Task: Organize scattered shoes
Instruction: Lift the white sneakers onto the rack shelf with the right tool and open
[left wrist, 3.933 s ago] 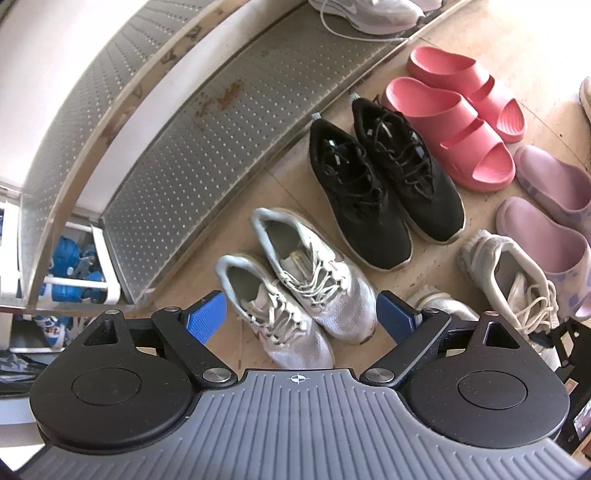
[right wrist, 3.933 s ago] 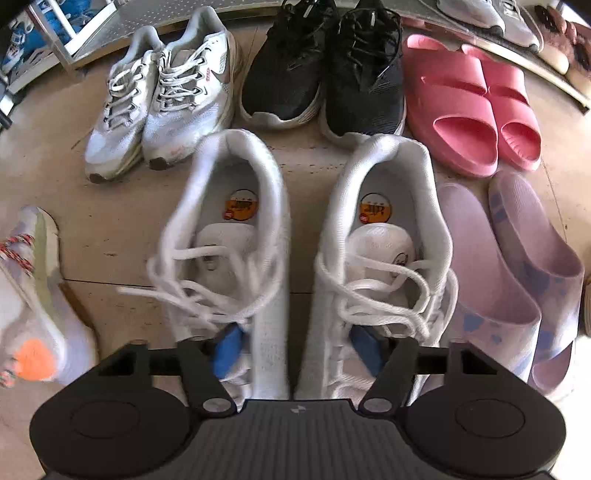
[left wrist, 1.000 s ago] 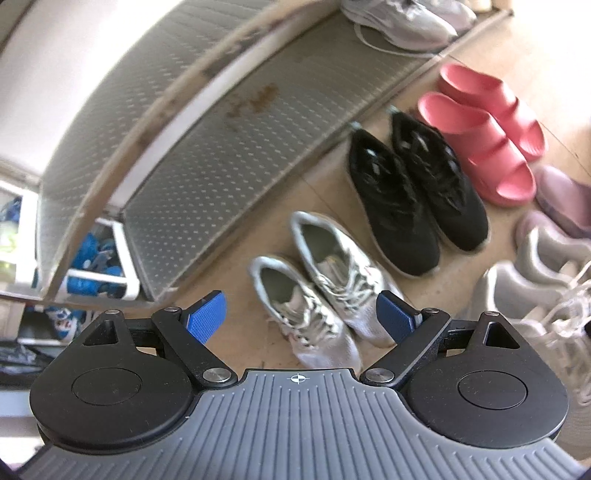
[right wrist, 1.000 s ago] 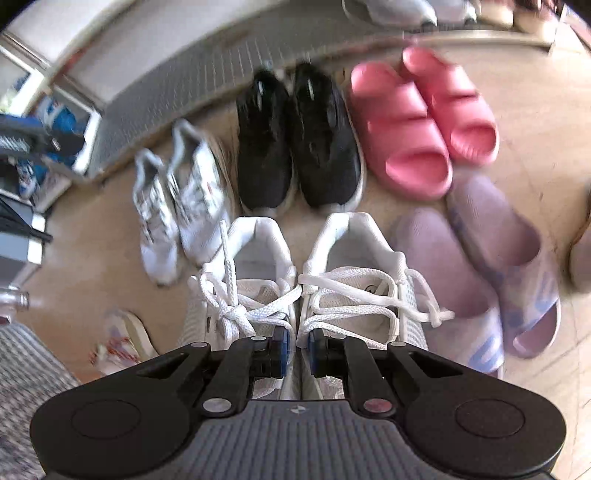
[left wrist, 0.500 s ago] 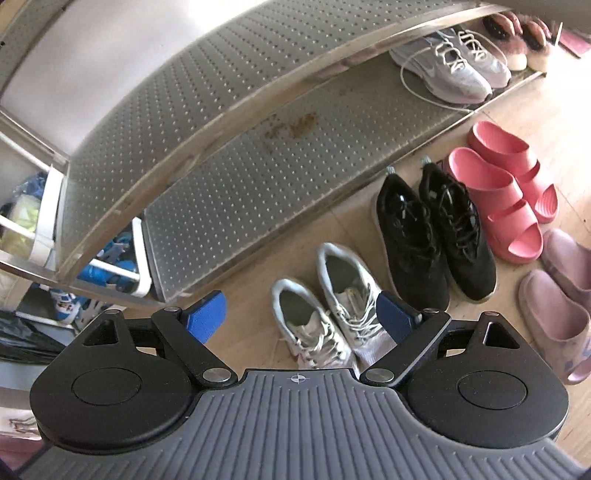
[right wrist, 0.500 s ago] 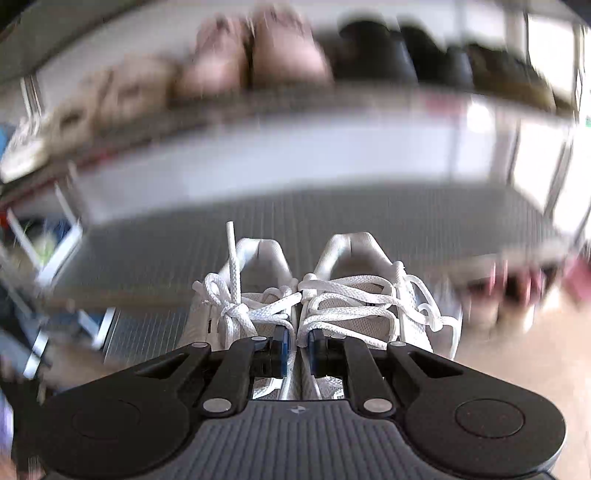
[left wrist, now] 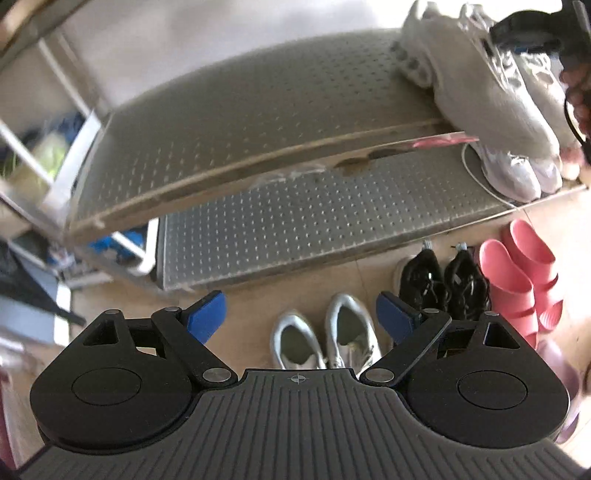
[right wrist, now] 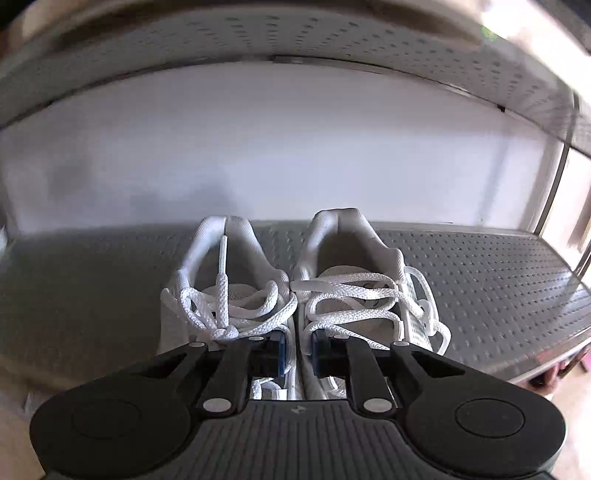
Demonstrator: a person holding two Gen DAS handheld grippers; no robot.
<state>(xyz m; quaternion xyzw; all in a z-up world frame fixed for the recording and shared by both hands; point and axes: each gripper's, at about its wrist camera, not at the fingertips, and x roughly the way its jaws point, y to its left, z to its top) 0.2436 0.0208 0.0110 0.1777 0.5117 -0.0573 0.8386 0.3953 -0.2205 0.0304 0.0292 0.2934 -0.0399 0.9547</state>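
Note:
My right gripper (right wrist: 298, 349) is shut on a pair of white lace-up sneakers (right wrist: 295, 291), pinching their inner sides together, heels pointing away. The pair hangs over a perforated metal shelf (right wrist: 480, 280) of the shoe rack; whether the soles touch it I cannot tell. From the left wrist view the same white pair (left wrist: 472, 81) shows at the upper right over the middle shelf (left wrist: 258, 122). My left gripper (left wrist: 301, 317) stands open and empty above the floor, over a silver-grey sneaker pair (left wrist: 328, 339).
On the wooden floor lie black sneakers (left wrist: 443, 284), pink slides (left wrist: 521, 280) and a lilac slipper (left wrist: 557, 362). Light sneakers (left wrist: 517, 173) sit on the lower shelf (left wrist: 314, 221). A white wall (right wrist: 277, 147) backs the rack, another shelf (right wrist: 295, 33) overhead. A hand (left wrist: 576, 92) shows at the right edge.
My right gripper has carried the white sneakers up from the floor and in over the rack shelf. My left gripper stayed open and rose, tilting toward the rack.

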